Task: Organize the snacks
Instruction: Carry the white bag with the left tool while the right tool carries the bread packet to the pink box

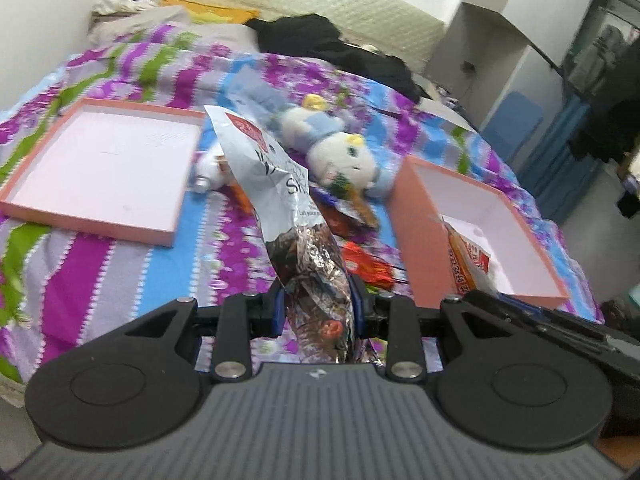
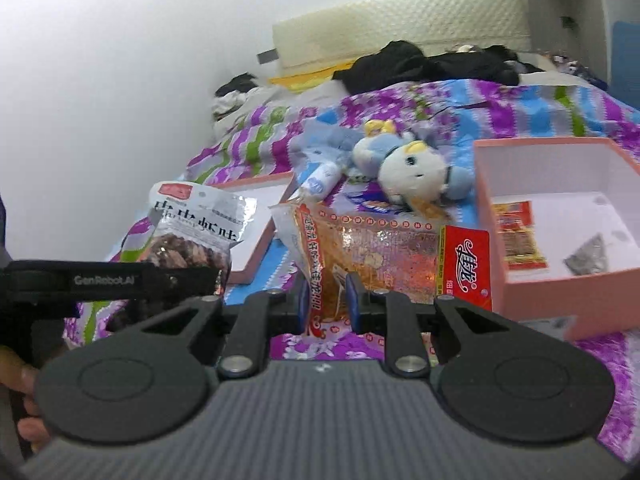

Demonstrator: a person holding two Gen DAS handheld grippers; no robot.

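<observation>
Left wrist view: the left gripper (image 1: 319, 307) pinches a silver foil snack bag (image 1: 280, 196), raised over the striped bedspread (image 1: 100, 280). Right wrist view: the right gripper (image 2: 329, 300) clamps a clear orange snack packet (image 2: 372, 252) beside the pink cardboard box (image 2: 560, 292).

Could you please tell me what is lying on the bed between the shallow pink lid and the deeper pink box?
In the left wrist view, a plush toy and loose snack packets lie between the lid and the box.

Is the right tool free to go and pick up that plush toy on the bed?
Probably not yet. The right tool is shut on an orange snack bag, which would need setting down first. Otherwise the plush toy lies uncovered on the bedspread beyond it.
</observation>
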